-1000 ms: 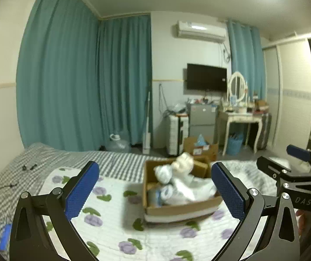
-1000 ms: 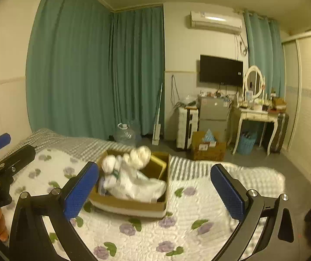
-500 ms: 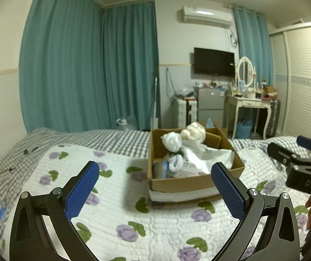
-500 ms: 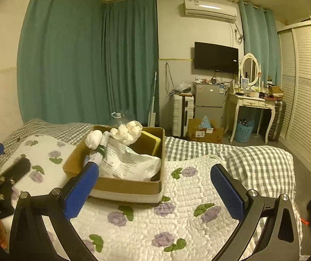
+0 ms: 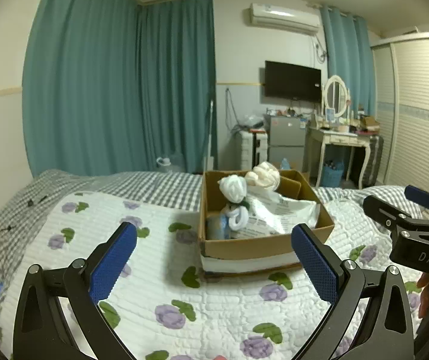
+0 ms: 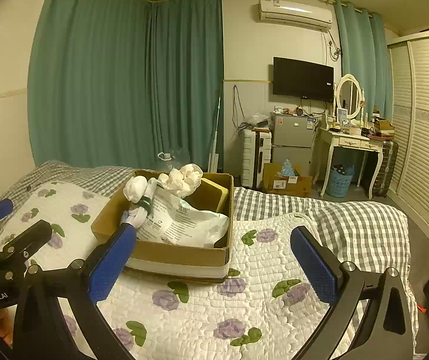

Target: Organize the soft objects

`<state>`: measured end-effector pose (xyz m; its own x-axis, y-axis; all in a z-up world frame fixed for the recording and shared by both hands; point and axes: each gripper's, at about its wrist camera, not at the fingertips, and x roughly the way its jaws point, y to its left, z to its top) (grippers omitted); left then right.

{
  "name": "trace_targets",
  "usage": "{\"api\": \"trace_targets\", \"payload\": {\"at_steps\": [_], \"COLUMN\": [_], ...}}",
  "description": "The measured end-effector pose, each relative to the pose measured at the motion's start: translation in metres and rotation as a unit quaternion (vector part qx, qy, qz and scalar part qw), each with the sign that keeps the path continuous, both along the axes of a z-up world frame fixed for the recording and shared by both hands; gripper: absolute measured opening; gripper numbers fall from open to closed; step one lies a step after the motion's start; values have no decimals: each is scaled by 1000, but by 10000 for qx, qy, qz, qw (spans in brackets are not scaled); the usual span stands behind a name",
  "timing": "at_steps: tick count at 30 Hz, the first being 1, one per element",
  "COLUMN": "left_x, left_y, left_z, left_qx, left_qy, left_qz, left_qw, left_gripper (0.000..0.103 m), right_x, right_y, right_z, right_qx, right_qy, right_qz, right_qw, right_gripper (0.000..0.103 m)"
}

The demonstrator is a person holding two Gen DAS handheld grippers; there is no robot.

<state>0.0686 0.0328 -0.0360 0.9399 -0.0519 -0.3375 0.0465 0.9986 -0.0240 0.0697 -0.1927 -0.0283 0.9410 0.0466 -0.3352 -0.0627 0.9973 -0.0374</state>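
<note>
An open cardboard box [image 5: 262, 247] [image 6: 181, 255] sits on the flowered quilt [image 5: 154, 285] [image 6: 259, 294] of a bed. In it lie a white rolled soft bundle [image 5: 233, 189] [image 6: 136, 188], a cream lacy bundle [image 5: 264, 175] [image 6: 184, 178] and a white printed plastic bag [image 5: 277, 213] [image 6: 181, 222]. My left gripper [image 5: 214, 267] is open and empty, short of the box and left of its middle. My right gripper [image 6: 213, 265] is open and empty too, its left finger near the box's front corner. Each gripper shows at the other view's edge.
A grey checked sheet [image 6: 334, 213] covers the bed's far side. Beyond the bed stand teal curtains [image 5: 118, 90], a small fridge [image 6: 292, 141], a white dressing table [image 6: 352, 150], a floor box [image 6: 286, 180] and a blue basket [image 6: 340, 180]. A slatted wardrobe [image 6: 424, 138] lines the right wall.
Both cameras have dropped lower and come closer to the bed; the box now looks larger and nearer. Both grippers have stayed open and the box contents have not moved.
</note>
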Motion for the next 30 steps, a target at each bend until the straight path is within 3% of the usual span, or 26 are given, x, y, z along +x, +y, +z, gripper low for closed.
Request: {"api": "trace_targets", "payload": {"at_steps": [30], "left_x": [0], "left_y": [3], "left_z": [-3], "left_qx": [-59], "left_qy": [87], "left_qz": [54], "left_qw": [9999], "left_gripper": [103], "right_x": [0], "right_y": [5], "right_z": [-4], "right_qx": [-129], "right_qy": [-11], "right_qz": [-28], "right_qw": [9999], "right_gripper": [103]}}
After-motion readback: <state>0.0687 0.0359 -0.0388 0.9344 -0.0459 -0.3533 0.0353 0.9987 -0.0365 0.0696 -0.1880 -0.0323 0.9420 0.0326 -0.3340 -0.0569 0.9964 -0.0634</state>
